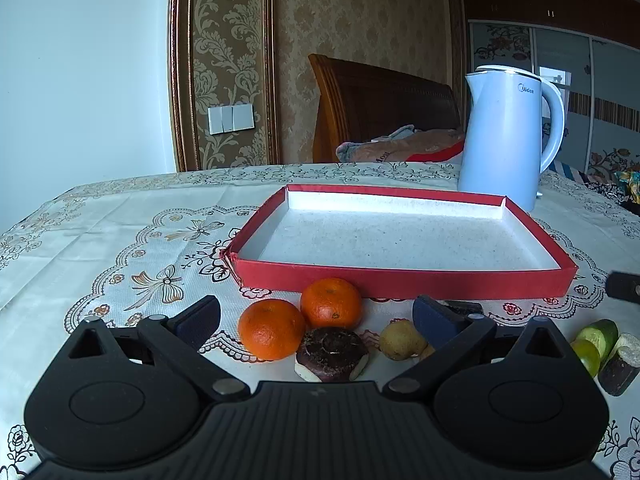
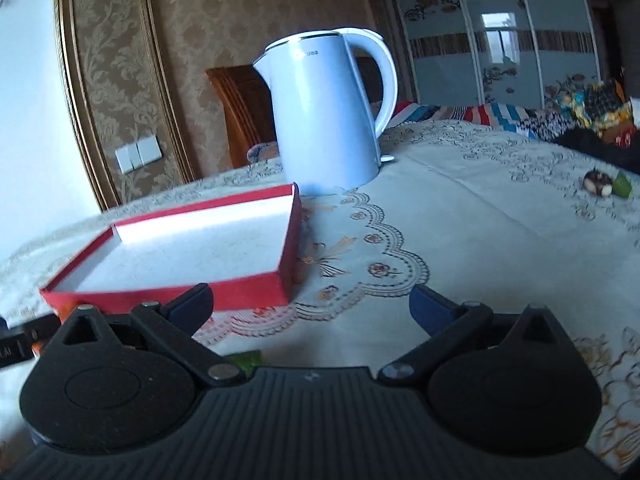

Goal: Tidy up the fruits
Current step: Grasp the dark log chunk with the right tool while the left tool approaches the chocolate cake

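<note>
Two grippers showing jaws spread wide, gripping nothing: left gripper [image 1: 316,314], right gripper [image 2: 310,300]. Red tray [image 1: 400,280] sitting empty on embroidered tablecloth [image 1: 100,240], white interior speckled, near-left corner torn. White kettle [image 1: 508,136] standing upright just behind tray. Two oranges [image 1: 272,329] [image 1: 331,302] lying touching, just before tray's front wall, skins bright, dimpled. Wooden headboard [image 1: 380,108] showing beyond table.
</note>
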Action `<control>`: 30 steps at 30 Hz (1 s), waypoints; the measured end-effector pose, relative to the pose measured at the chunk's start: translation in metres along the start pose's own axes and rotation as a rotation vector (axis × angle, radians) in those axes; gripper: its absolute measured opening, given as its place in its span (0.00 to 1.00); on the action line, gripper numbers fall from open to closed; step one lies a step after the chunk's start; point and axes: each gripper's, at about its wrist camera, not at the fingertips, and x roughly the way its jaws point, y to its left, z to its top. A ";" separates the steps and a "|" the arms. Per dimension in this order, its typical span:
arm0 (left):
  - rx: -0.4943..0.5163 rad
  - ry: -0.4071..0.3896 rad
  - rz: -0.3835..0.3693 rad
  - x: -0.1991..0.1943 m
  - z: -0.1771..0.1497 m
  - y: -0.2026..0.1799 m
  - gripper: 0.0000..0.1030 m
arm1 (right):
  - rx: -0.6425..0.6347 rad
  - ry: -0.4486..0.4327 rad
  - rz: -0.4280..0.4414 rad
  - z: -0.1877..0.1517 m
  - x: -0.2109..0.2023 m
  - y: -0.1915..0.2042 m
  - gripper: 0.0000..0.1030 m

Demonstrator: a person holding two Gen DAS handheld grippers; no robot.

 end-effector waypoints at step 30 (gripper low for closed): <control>-0.074 0.025 -0.003 -0.004 -0.001 0.030 1.00 | -0.303 0.139 0.234 -0.032 -0.023 0.021 0.29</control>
